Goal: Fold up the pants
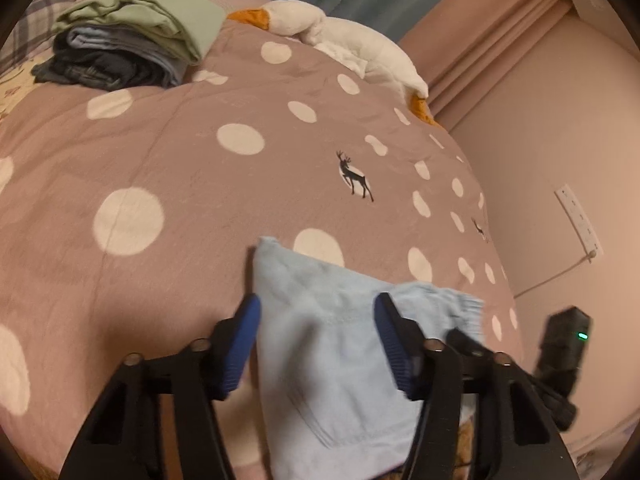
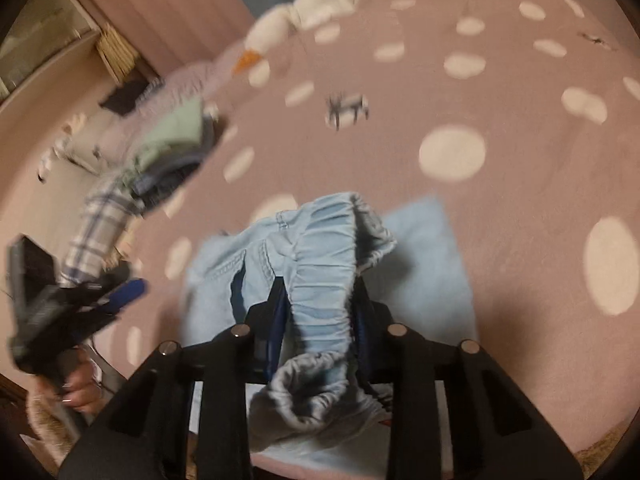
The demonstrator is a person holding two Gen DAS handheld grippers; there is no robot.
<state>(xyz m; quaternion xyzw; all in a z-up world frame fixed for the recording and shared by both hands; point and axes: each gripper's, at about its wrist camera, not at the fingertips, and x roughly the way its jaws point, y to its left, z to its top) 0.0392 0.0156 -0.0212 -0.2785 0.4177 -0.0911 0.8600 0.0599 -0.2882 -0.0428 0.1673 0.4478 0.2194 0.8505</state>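
Observation:
Light blue pants point(image 1: 336, 344) lie on the pink polka-dot bedspread point(image 1: 168, 168) at its near edge. My left gripper point(image 1: 318, 312) is open, its blue-padded fingers point(image 1: 240, 344) spread to either side of the cloth just above it, holding nothing. My right gripper point(image 2: 320, 300) is shut on the pants' gathered elastic waistband point(image 2: 324, 280), which bunches up between the fingers and hangs over them. More of the pants point(image 2: 424, 264) lies flat beneath. The left gripper point(image 2: 120, 296) shows blurred at the left of the right wrist view.
A stack of folded clothes point(image 1: 132, 36), green on top, sits at the far left of the bed. A white stuffed goose point(image 1: 348, 40) lies along the far edge. A wall with a power strip point(image 1: 578, 220) is to the right.

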